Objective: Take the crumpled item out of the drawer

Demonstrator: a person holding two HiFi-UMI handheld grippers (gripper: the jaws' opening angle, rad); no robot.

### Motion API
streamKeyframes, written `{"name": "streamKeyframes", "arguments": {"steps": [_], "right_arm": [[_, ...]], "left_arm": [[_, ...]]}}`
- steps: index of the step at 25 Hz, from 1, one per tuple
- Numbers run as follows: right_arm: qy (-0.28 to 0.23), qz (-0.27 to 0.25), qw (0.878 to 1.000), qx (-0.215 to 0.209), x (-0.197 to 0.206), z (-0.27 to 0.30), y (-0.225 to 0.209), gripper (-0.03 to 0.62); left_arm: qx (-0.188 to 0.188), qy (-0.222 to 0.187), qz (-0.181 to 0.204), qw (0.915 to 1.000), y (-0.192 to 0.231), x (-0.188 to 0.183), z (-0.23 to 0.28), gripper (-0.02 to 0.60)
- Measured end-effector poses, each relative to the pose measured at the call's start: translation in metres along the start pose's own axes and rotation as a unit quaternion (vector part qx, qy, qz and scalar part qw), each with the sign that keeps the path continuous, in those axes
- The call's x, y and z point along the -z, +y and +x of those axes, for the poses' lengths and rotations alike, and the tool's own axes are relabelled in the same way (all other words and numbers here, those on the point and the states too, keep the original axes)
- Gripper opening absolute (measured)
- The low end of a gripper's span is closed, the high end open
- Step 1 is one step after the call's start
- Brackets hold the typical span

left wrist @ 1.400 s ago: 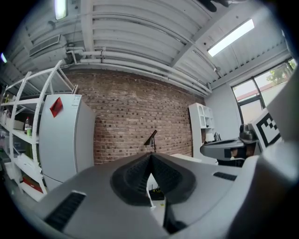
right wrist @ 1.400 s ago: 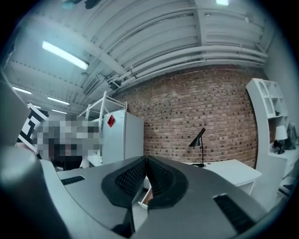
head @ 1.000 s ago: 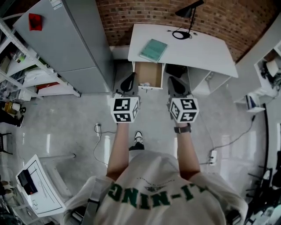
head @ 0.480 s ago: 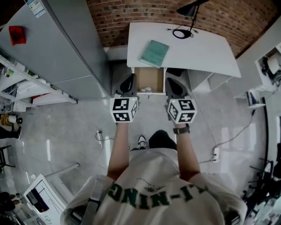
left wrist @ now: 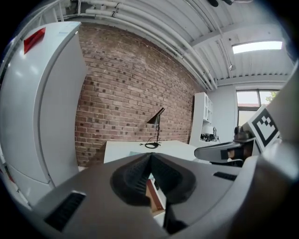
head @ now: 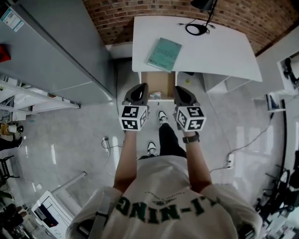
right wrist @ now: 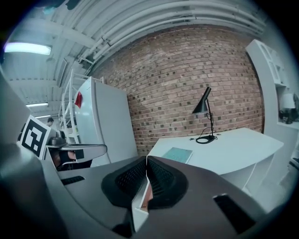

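The person has stepped closer, so the open drawer (head: 159, 80) under the bench (head: 210, 51) is now just ahead. The left gripper (head: 138, 91) and right gripper (head: 182, 92) are closed and empty. The crumpled item (head: 155, 96) lies at the drawer's front, probably within reach.

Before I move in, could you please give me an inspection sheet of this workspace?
Surface: white desk against the wall.
Job's things: drawer open; pale crumpled item inside, near its front.
Clutter: teal book and lamp on desk.
Grippers: left gripper and right gripper shut, empty, before the drawer.
Cables: lamp lead on desk; cords on floor.
Surroundings: brick wall, grey cabinet.
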State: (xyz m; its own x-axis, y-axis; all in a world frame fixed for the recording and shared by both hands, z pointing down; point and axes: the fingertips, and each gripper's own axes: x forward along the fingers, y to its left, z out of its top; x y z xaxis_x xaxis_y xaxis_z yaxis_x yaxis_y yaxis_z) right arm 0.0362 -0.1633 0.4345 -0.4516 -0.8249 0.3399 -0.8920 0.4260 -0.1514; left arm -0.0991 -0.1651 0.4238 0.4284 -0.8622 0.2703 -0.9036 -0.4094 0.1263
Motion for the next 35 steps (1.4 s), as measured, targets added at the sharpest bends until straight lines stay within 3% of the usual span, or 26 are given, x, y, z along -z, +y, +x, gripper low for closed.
{"name": "streamKeyframes", "arguments": {"steps": [6, 12, 21, 24, 29, 35], "right_arm": [[0.048, 0.009, 0.999, -0.016, 0.029, 0.049, -0.021, 0.006], [0.076, 0.032, 0.996, -0.027, 0.051, 0.085, -0.048, 0.006], [0.109, 0.054, 0.992, -0.043, 0.092, 0.118, -0.060, 0.006], [0.122, 0.058, 0.990, -0.046, 0.110, 0.130, -0.068, 0.006], [0.138, 0.052, 0.988, -0.049, 0.122, 0.149, -0.076, 0.006], [0.146, 0.053, 0.987, -0.039, 0.141, 0.164, -0.096, 0.006]], "left_arm": [[-0.003, 0.067, -0.041, 0.9969, 0.018, 0.044, 0.054, -0.003], [0.008, 0.115, -0.024, 0.9930, 0.022, 0.083, 0.103, -0.003], [0.050, 0.204, 0.000, 0.9776, 0.035, 0.162, 0.153, -0.003], [0.071, 0.244, 0.013, 0.9672, 0.038, 0.197, 0.169, 0.002], [0.107, 0.320, 0.041, 0.9404, 0.043, 0.265, 0.184, 0.014], [0.143, 0.359, 0.079, 0.9189, 0.048, 0.322, 0.202, 0.022]]}}
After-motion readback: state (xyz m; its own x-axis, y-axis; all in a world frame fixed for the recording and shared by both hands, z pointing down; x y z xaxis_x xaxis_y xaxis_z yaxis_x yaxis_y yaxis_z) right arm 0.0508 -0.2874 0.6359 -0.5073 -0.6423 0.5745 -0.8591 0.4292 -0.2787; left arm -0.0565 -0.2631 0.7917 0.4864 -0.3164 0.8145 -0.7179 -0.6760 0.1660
